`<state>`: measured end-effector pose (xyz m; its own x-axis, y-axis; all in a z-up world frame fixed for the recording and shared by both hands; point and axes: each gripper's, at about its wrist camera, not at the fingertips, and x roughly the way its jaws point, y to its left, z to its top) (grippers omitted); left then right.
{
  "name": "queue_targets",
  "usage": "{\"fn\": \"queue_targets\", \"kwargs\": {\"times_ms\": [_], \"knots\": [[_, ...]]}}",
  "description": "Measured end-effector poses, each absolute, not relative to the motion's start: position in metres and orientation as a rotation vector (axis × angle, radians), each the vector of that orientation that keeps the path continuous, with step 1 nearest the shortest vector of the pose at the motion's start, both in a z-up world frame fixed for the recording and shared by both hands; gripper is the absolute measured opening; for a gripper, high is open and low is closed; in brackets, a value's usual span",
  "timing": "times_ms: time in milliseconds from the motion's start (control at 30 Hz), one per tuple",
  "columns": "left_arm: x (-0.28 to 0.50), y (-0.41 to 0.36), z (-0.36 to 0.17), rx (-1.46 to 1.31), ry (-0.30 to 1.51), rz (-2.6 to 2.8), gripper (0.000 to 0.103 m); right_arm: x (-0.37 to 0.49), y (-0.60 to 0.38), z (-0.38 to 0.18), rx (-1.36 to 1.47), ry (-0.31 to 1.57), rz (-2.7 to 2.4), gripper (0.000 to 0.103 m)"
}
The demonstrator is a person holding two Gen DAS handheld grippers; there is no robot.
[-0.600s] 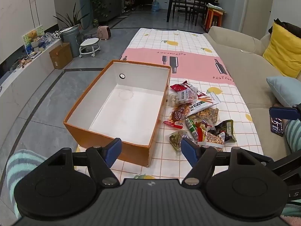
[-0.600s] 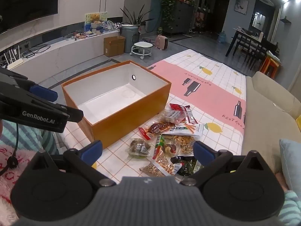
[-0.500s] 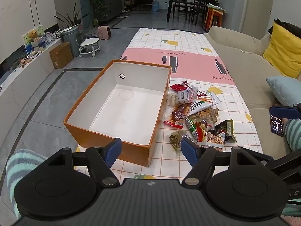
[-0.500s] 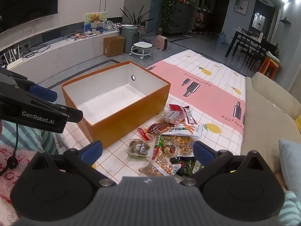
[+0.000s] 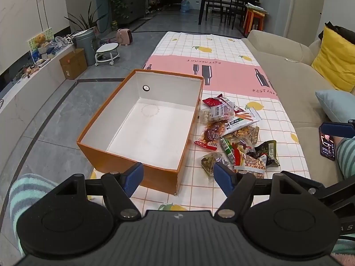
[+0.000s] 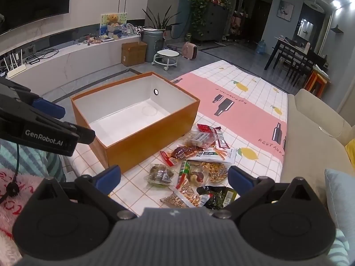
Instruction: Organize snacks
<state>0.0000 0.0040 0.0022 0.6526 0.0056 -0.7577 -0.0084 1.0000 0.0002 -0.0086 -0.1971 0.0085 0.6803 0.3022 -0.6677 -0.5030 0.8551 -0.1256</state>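
An orange box (image 5: 124,153) (image 6: 150,141) with a white, empty inside stands on the checked tablecloth (image 5: 199,48). Right of it lies a heap of snack packets (image 5: 235,137) (image 6: 197,164): red, green, clear and dark ones. My left gripper (image 5: 178,177) hangs open above the box's near right corner, nothing between its blue pads. My right gripper (image 6: 174,177) is open too, held above the near part of the snack heap without touching it. The left gripper's arm (image 6: 44,130) shows at the left of the right wrist view.
A beige sofa (image 5: 288,84) with a yellow cushion (image 5: 335,59) and a pale blue cushion (image 5: 337,104) runs along the table's right side. A phone (image 5: 327,143) lies at the right. Grey floor, a cardboard box (image 5: 73,66) and a small stool (image 5: 107,52) lie left.
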Motion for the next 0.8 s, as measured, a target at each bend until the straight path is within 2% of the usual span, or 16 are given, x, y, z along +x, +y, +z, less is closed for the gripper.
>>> {"fn": "queue_targets", "kwargs": {"times_ms": [800], "knots": [[-0.0035, 0.0047, 0.0011, 0.002, 0.860, 0.009, 0.084, -0.0087, -0.1945, 0.0102, -0.309, 0.691, 0.453, 0.099]]}}
